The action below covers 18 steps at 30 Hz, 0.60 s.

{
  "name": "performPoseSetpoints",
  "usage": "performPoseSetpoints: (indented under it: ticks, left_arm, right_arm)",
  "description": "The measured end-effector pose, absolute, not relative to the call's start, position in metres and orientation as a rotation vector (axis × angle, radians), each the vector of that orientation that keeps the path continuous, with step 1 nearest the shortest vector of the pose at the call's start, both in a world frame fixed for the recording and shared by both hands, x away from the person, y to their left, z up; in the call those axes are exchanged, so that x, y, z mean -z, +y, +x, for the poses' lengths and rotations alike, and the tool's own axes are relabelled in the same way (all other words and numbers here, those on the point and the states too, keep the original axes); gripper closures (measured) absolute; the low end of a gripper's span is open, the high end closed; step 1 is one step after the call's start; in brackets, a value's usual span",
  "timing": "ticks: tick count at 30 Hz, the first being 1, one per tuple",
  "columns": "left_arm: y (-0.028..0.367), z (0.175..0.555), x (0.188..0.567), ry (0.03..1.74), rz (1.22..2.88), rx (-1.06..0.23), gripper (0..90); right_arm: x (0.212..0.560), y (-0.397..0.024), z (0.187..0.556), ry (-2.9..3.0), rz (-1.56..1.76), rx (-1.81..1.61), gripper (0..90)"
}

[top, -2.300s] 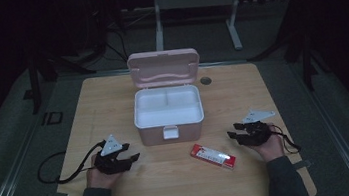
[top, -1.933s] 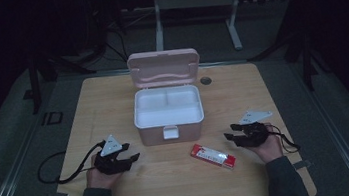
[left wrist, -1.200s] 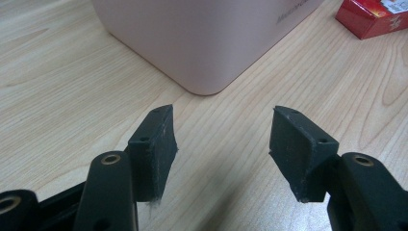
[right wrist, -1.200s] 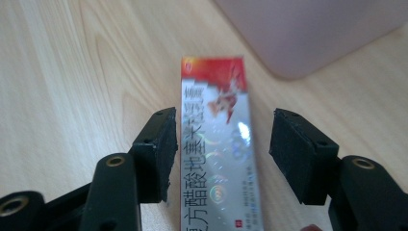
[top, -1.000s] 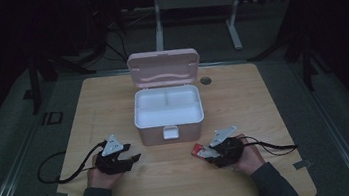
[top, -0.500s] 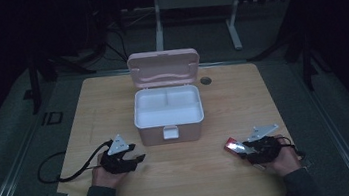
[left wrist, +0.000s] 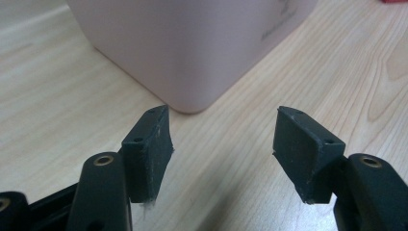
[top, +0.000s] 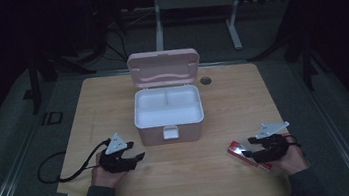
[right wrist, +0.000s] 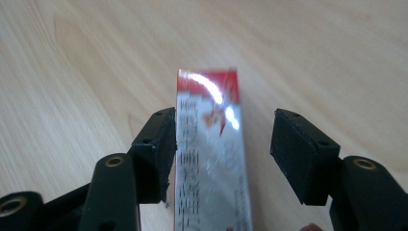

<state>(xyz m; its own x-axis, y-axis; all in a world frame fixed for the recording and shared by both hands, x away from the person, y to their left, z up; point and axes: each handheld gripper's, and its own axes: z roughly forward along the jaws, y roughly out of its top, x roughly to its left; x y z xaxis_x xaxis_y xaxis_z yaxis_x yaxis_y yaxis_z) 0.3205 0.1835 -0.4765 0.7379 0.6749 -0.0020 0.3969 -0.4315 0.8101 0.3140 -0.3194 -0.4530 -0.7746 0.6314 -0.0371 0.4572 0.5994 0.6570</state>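
An open pink box with a white inside stands mid-table, its lid raised behind it. My left gripper rests left of the box's front. In the left gripper view it is open with nothing between the pads, facing a corner of the box; its jaws have just been opening. A red and white packet lies at the front right. My right gripper straddles the packet. Its jaws have just been opening: the left pad is at the packet's edge, the right pad stands apart.
A small dark round thing sits on the wooden table behind the box at the right. The left gripper's cable loops toward the table's left edge. Metal stand legs rise beyond the far edge.
My right gripper was at the packet in front of the box and has moved right with it to the front right. Both grippers' jaws stand wider now. The left hand stayed put.
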Motion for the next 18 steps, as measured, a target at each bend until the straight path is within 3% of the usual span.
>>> performPoseSetpoints:
  ticks: [18]
  left_arm:
    - [0.202, 0.343, 0.415, 0.825, 1.967, -0.479, 38.4]
  right_arm:
    - [0.394, -0.253, 0.364, 2.451, 0.795, -1.081, 43.9]
